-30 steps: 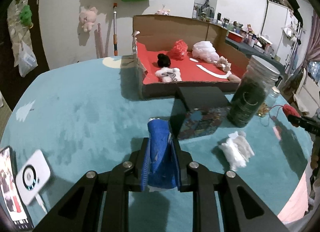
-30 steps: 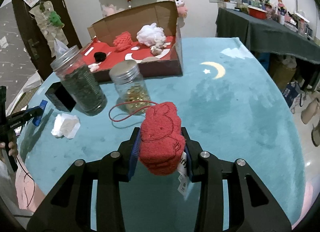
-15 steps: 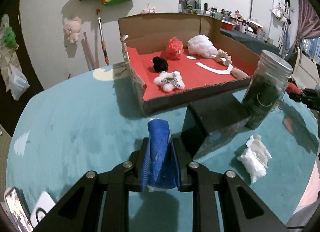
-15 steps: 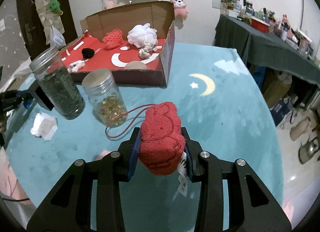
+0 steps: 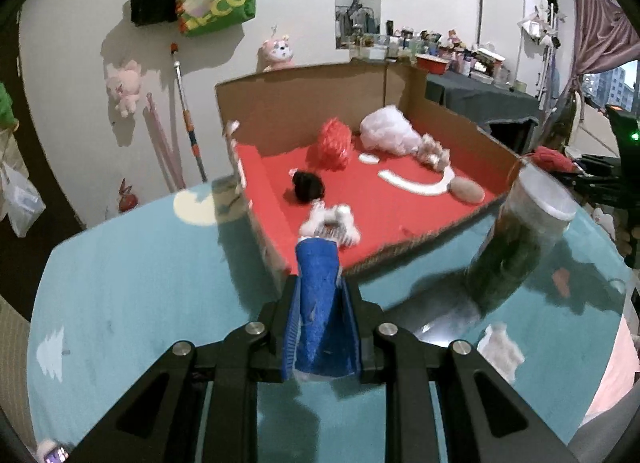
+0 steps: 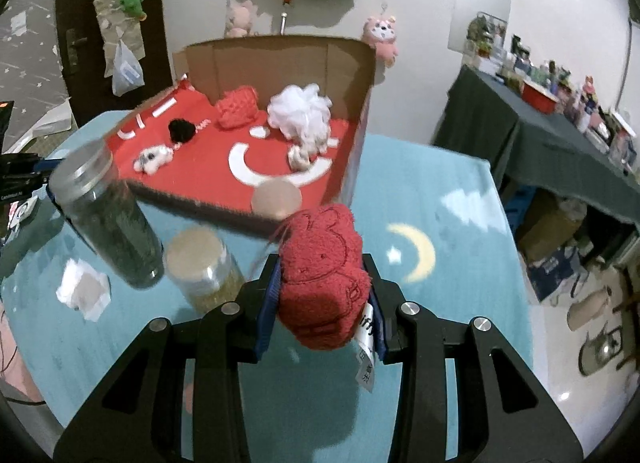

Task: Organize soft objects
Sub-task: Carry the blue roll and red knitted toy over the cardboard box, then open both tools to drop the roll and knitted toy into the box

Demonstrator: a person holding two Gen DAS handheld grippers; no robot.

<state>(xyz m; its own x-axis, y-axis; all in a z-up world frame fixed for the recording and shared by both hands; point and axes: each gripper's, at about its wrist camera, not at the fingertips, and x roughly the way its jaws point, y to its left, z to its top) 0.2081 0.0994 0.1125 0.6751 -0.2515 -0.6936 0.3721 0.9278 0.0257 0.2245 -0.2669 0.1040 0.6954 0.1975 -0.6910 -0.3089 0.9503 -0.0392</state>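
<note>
My left gripper (image 5: pixel 320 303) is shut on a blue soft cloth (image 5: pixel 320 311), held just short of the near-left corner of the cardboard box (image 5: pixel 304 103) with a red floor. My right gripper (image 6: pixel 324 295) is shut on a red plush rabbit (image 6: pixel 320 279) with a white tag, held before the box's near right corner (image 6: pixel 360 131). Inside the box lie a red knit piece (image 5: pixel 332 143), a white puff (image 5: pixel 388 131), a black pompom (image 5: pixel 308 185) and a small white plush (image 5: pixel 332 223). The right gripper with the red plush (image 5: pixel 552 157) shows at the right of the left view.
A tall jar of dark green contents (image 6: pixel 108 215) and a shorter jar of golden bits (image 6: pixel 204 271) stand on the teal table (image 6: pixel 420 199) before the box. A white crumpled wad (image 6: pixel 84 291) lies left of them. A dark cluttered side table (image 6: pixel 560 143) stands right.
Both grippers have moved forward toward the box, each still holding its item. The box looms larger in both views and the black block has left the left view.
</note>
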